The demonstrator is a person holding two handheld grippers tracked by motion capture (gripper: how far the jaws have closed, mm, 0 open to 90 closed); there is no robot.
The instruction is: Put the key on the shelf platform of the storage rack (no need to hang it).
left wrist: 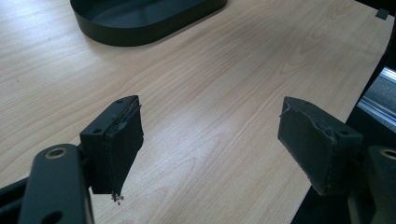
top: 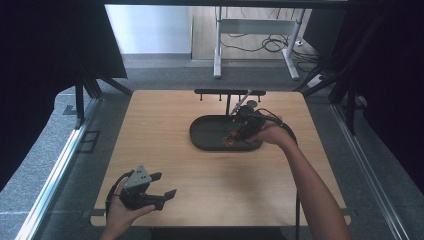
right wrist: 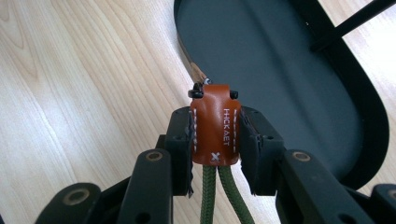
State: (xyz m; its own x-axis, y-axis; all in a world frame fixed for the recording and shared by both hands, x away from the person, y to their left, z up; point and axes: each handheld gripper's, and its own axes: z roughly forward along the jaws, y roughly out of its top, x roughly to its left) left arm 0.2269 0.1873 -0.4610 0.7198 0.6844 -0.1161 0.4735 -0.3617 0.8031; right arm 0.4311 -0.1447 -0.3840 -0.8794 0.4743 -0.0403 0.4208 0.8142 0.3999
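The right gripper [right wrist: 215,154] is pinched tight on a small brown leather tab with white stitching and pale lettering [right wrist: 214,126]. The tab sits squarely between the two black pads [right wrist: 183,140], one pressing on each flat side, and its top end pokes out beyond the jaw tips, where a little dark metal fitting [right wrist: 198,92] shows. Two olive-green cords [right wrist: 219,196] run from the tab's lower end back down between the jaws toward the hand.

From the right gripper view, the tab is held just above the near rim of a dark, oval, shallow tray [right wrist: 289,84], with the light wooden tabletop [right wrist: 84,79] to one side of it. In the high view the right gripper [top: 239,131] is over the right part of that tray [top: 210,135], and a speck of brown shows at its tip; whether the tab touches the tray floor I cannot tell. A thin black rack with small pegs [top: 229,92] stands just behind the tray.

The left gripper [top: 162,186] rests near the front left corner of the table, well apart from the tray. Its jaws stand wide apart with bare wood between them, as the left gripper view [left wrist: 210,140] shows plainly.
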